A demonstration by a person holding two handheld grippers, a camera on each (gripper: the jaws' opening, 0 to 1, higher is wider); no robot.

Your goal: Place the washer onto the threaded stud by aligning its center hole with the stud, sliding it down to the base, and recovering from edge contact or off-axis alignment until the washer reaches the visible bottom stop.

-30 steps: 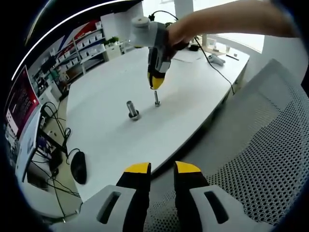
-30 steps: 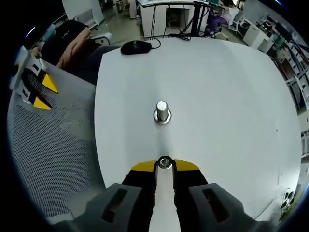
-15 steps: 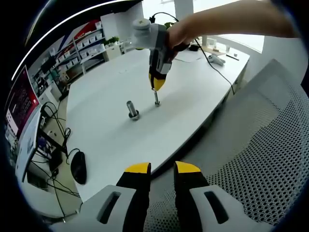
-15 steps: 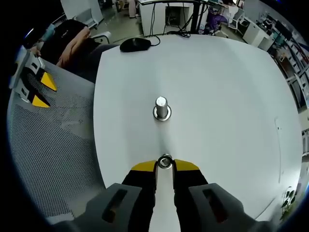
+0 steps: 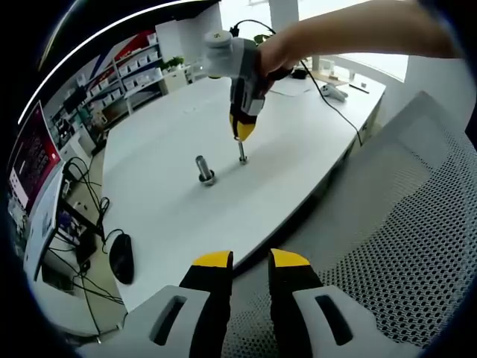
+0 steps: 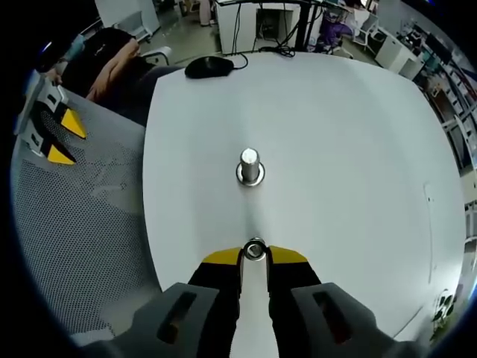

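1. The white table (image 5: 179, 216) carries the work; a mesh chair (image 5: 402, 246) stands at its edge, and the left gripper (image 5: 250, 261) hangs over the chair, well apart from the work. Its jaws stand slightly apart with nothing between them, which I judge as idle.

2. The right gripper (image 5: 240, 127), seen from the left gripper view, is held by a hand (image 5: 277, 51) and points steeply down at the table. That posture suits a downward approach.

3. A stud (image 6: 250, 165) stands upright on its wider base, long axis vertical, threaded end up. It sits near the table's middle, apart from the right gripper's tips.

4. In the right gripper view, the right gripper (image 6: 254, 256) has its jaws nearly closed on a small ringed metal piece, taken to be the washer (image 6: 254, 249), with its centre hole facing the camera. From the left gripper view it appears to top a second slim post (image 5: 242, 154); whether it is already threaded I cannot tell.
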